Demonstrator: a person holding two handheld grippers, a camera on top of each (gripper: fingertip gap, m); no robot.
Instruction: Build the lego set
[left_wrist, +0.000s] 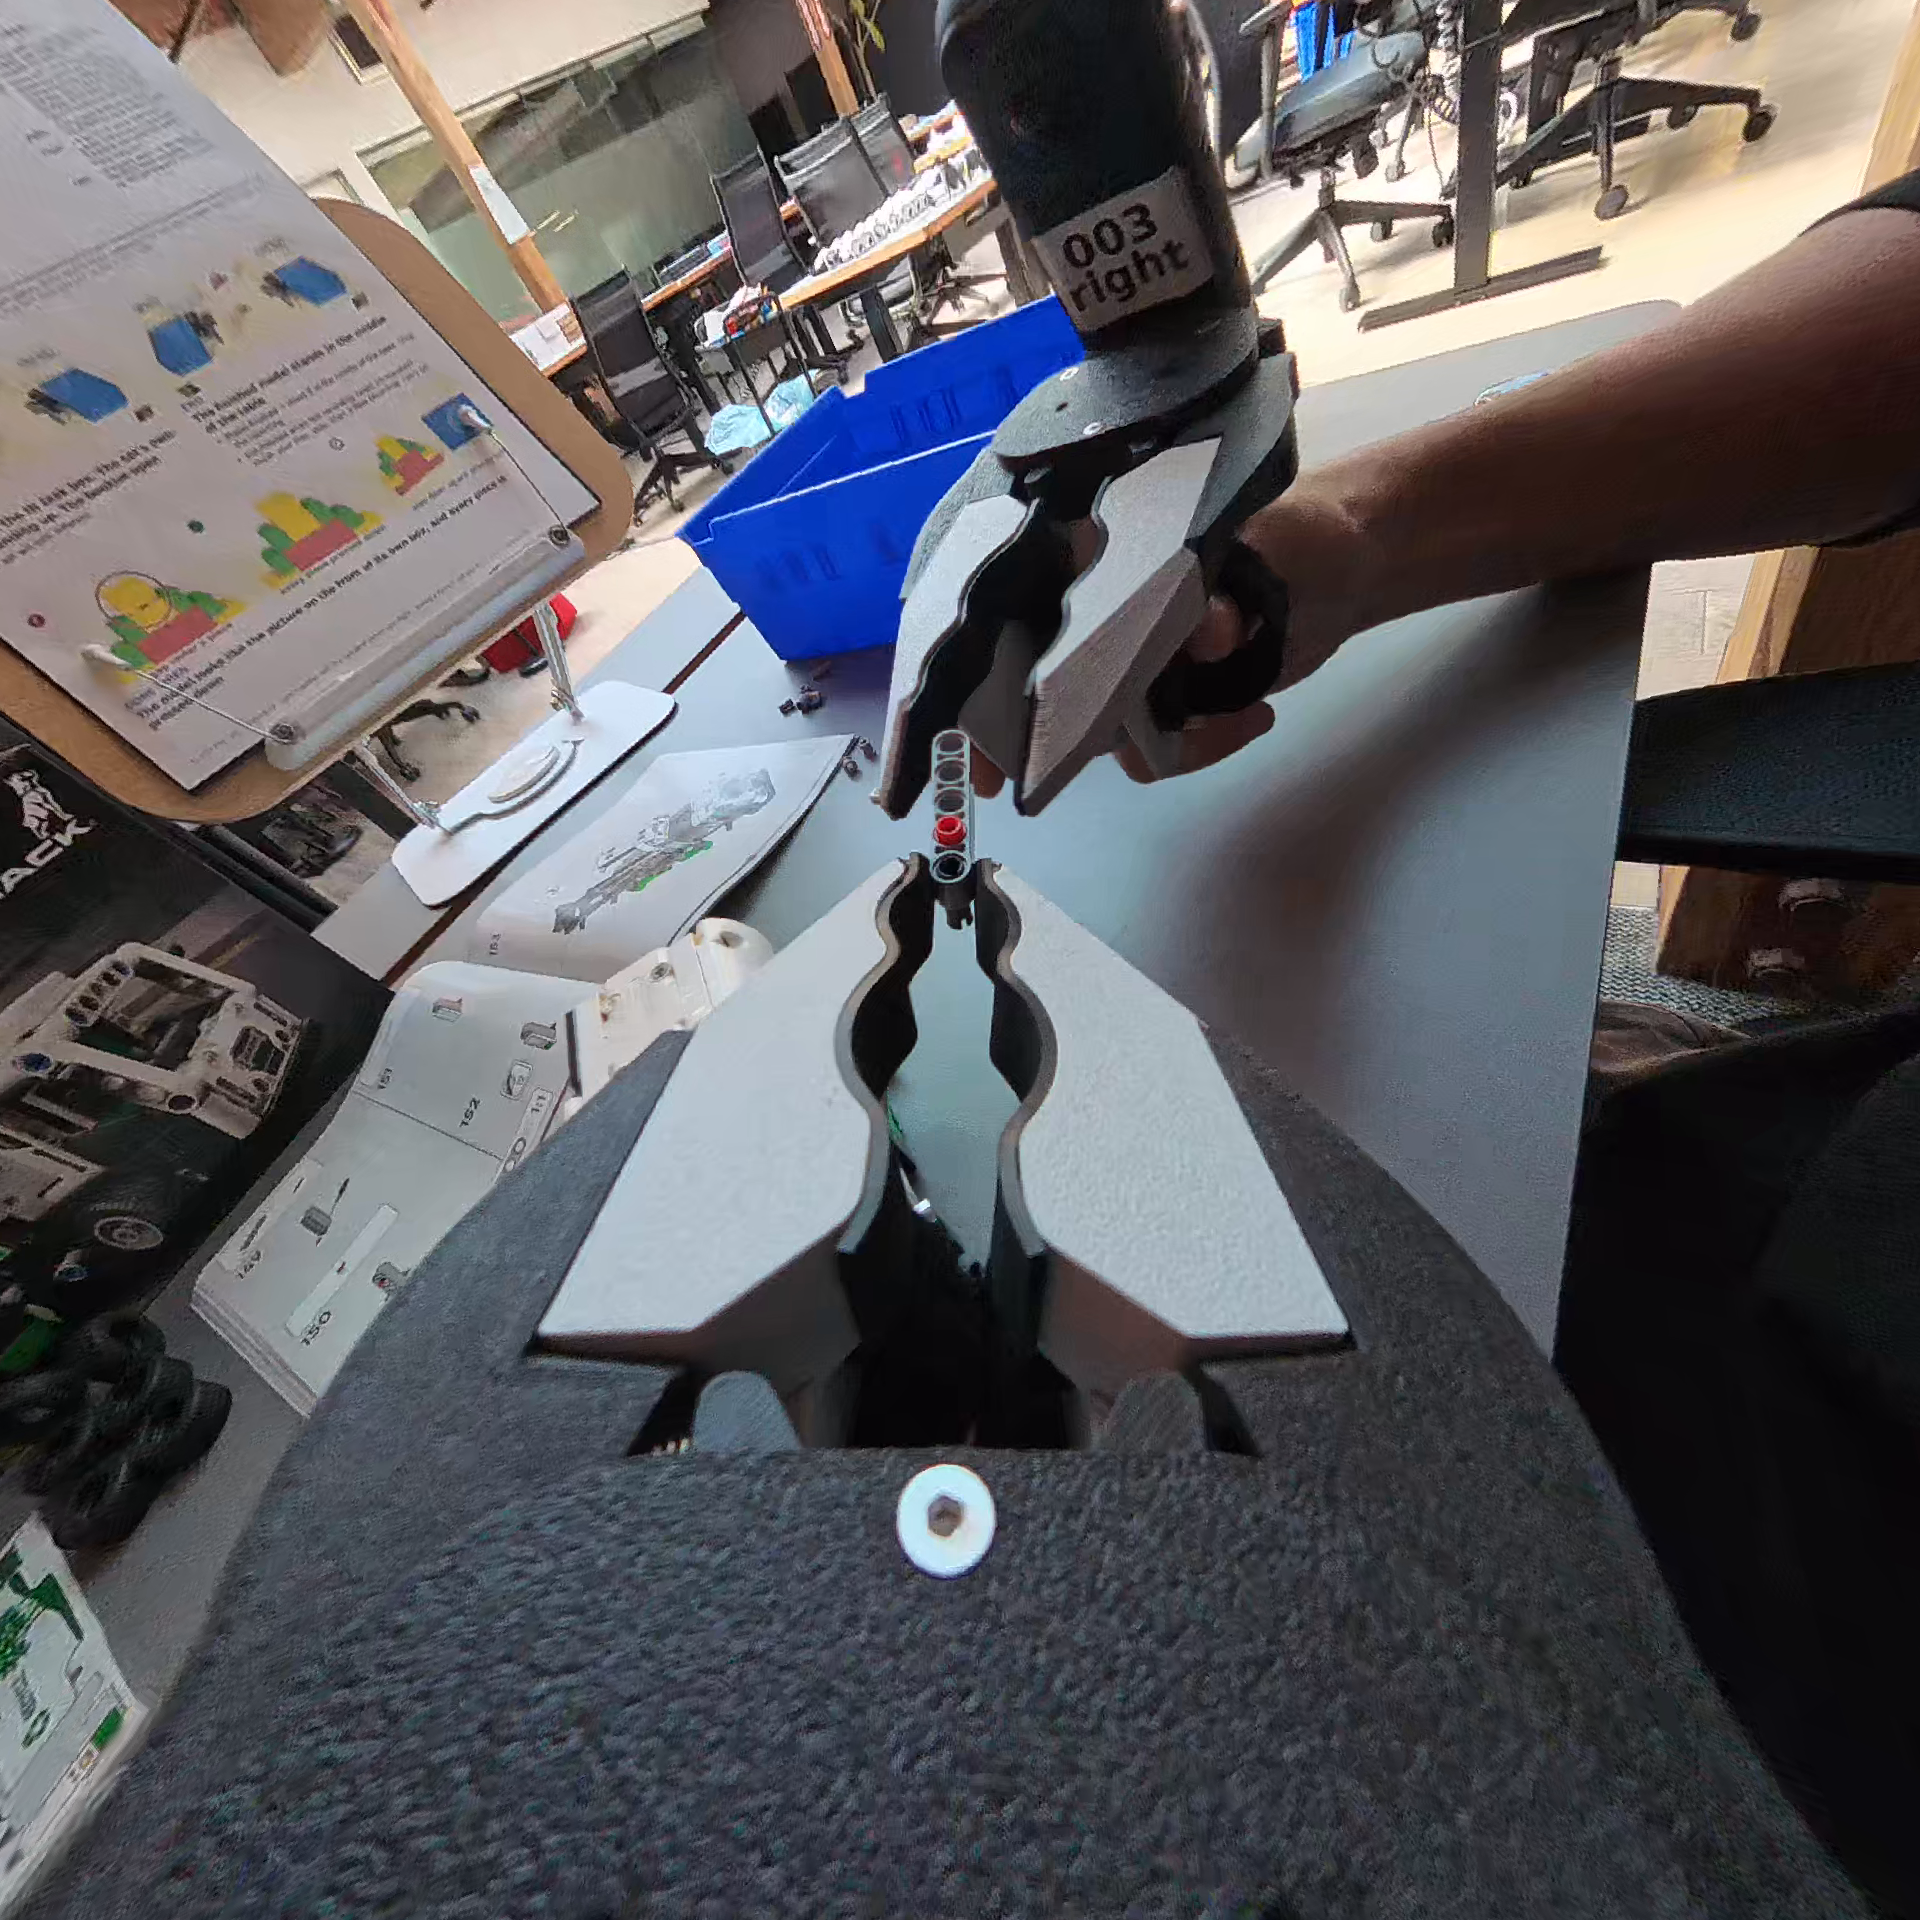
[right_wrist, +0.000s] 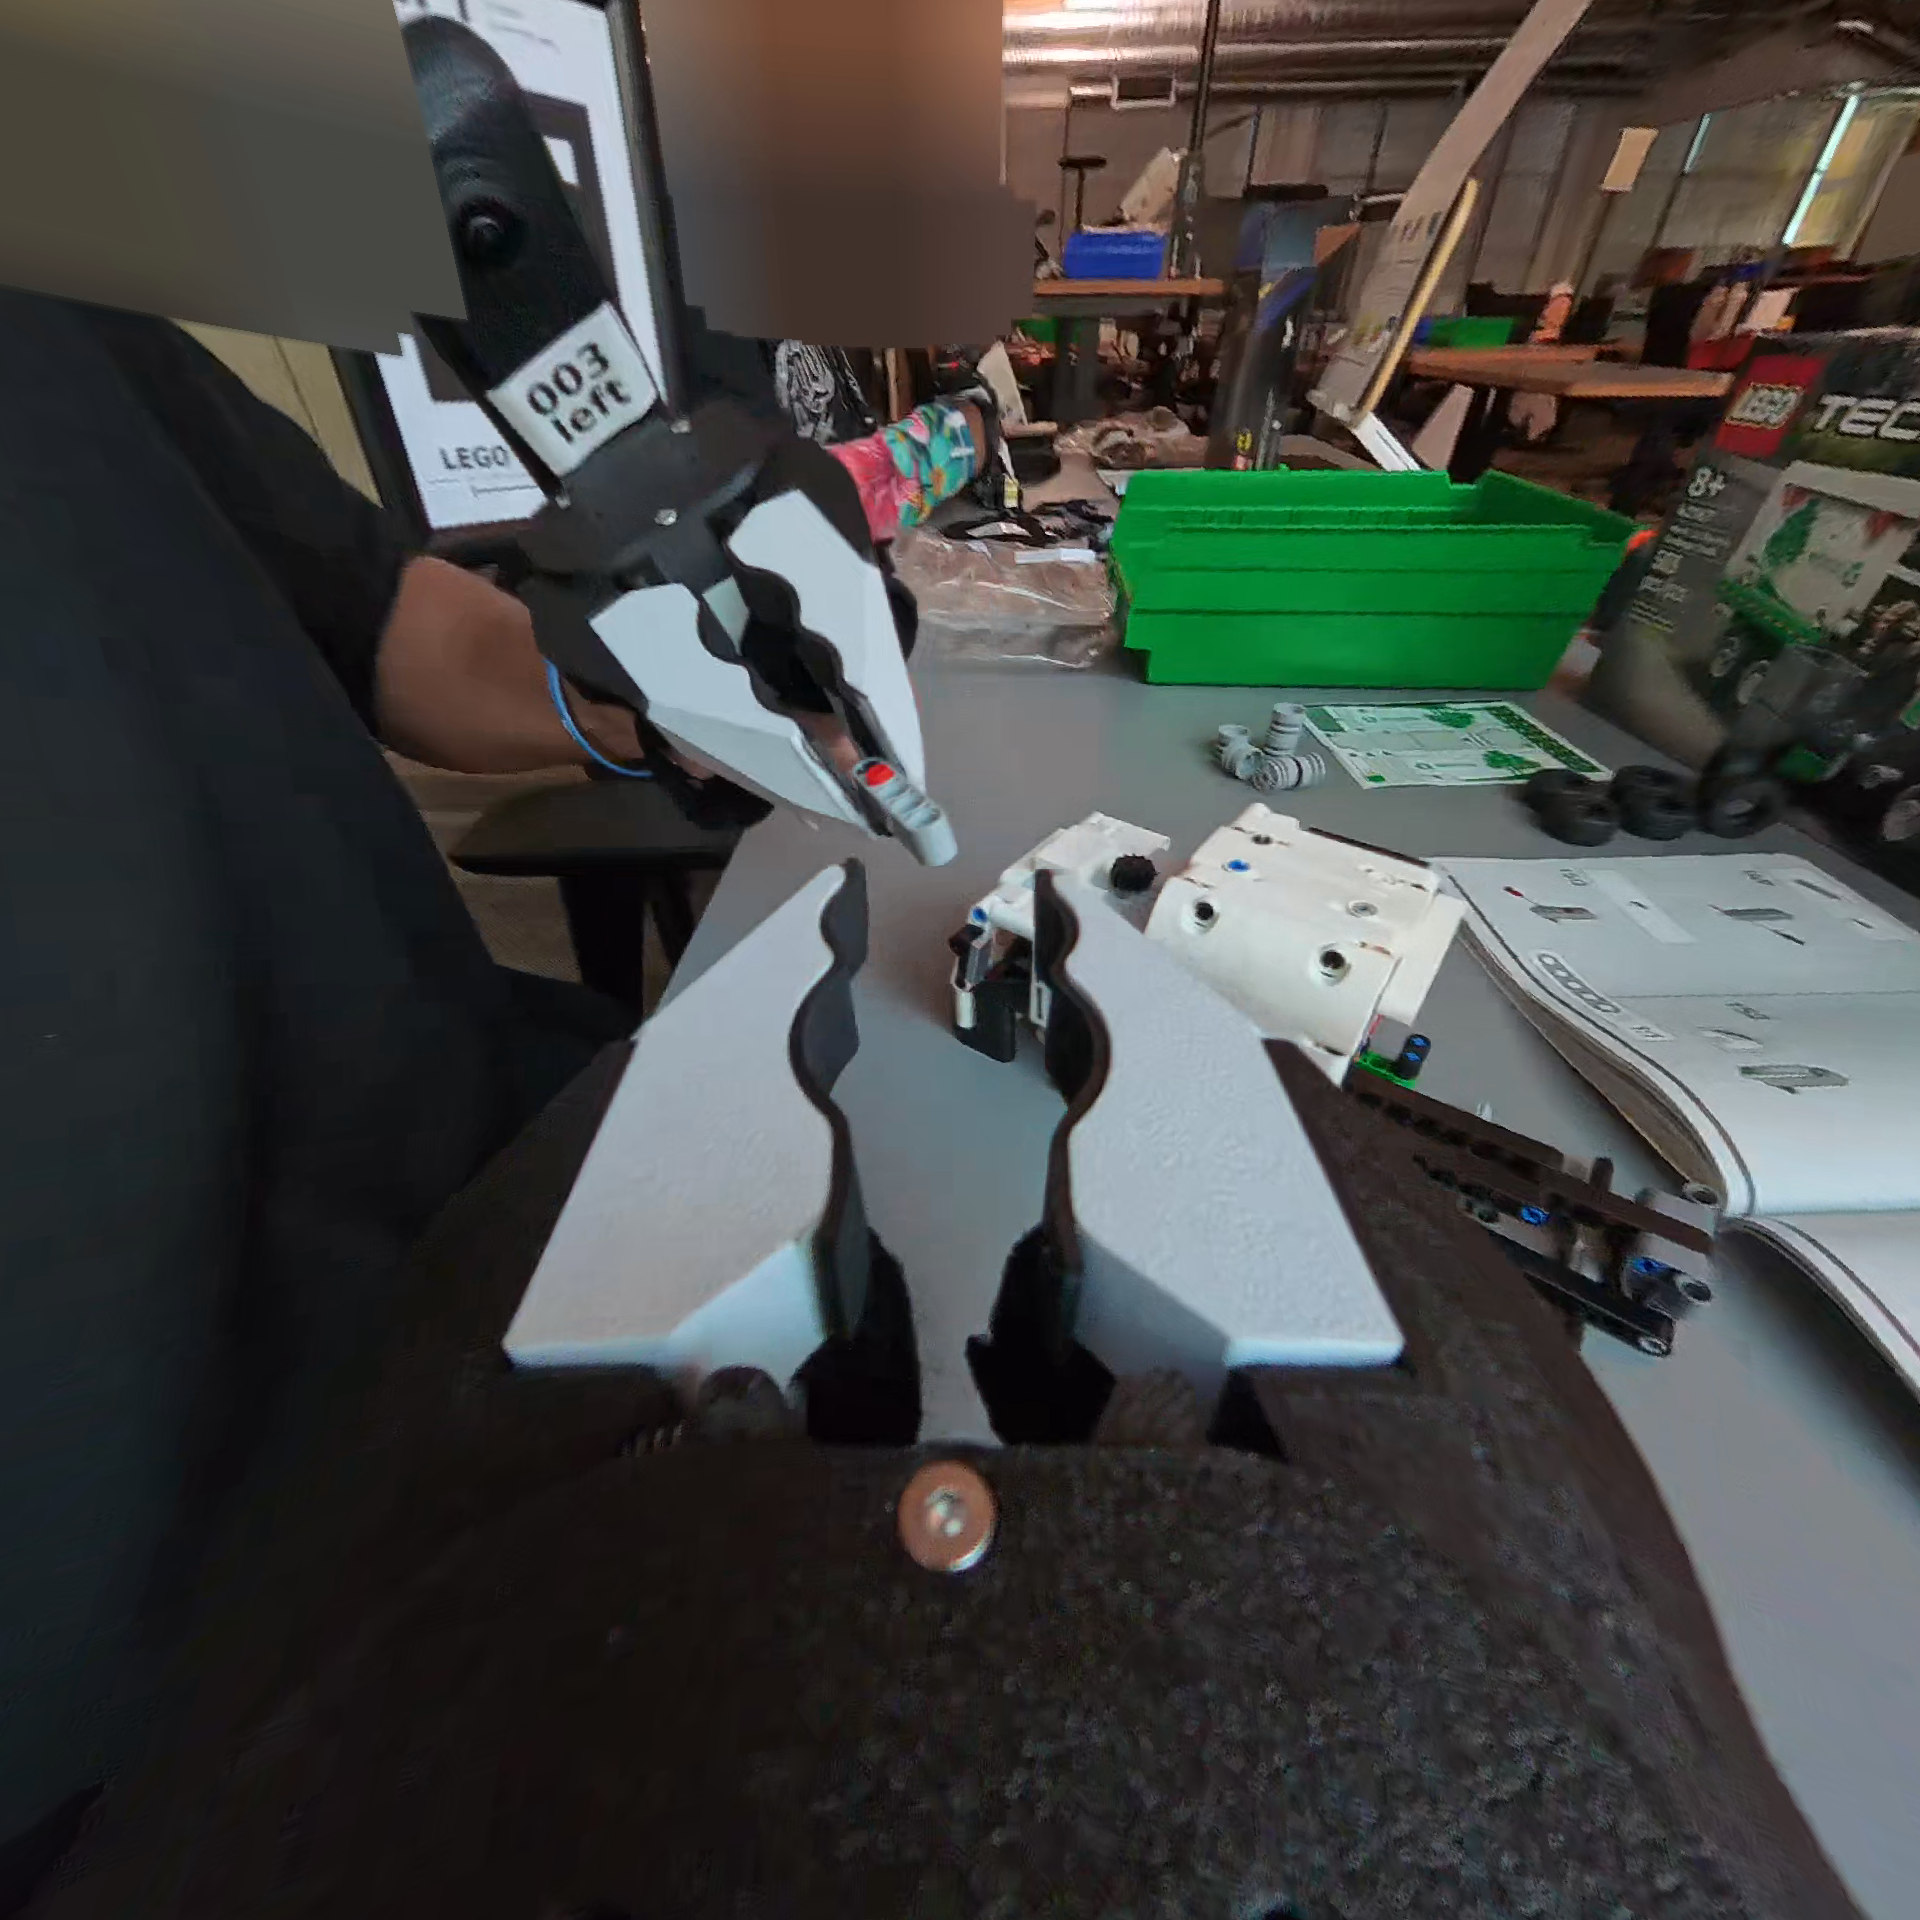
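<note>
My left gripper (left_wrist: 953, 878) is shut on the lower end of a short grey holed beam (left_wrist: 950, 774), which has a red pin (left_wrist: 948, 830) in one hole. The beam stands up out of the fingertips, above the table. My right gripper (left_wrist: 961, 805) is open and empty, its fingers on either side of the beam's free end without gripping it. In the right wrist view the right gripper (right_wrist: 945, 878) is open just below the left gripper (right_wrist: 894, 795), which holds the beam (right_wrist: 920, 821). A white truck cab assembly (right_wrist: 1299, 935) lies on the table behind.
A black chassis frame (right_wrist: 1558, 1216) and an open instruction booklet (right_wrist: 1714, 987) lie right of the cab. Green bins (right_wrist: 1351, 582), grey hubs (right_wrist: 1268, 753), black tyres (right_wrist: 1652, 800) and the set's box (right_wrist: 1818, 571) stand farther back. A blue bin (left_wrist: 862, 499) and a sheet stand (left_wrist: 260, 416) are on the other side. Less than 4 cm separates the two grippers' tips.
</note>
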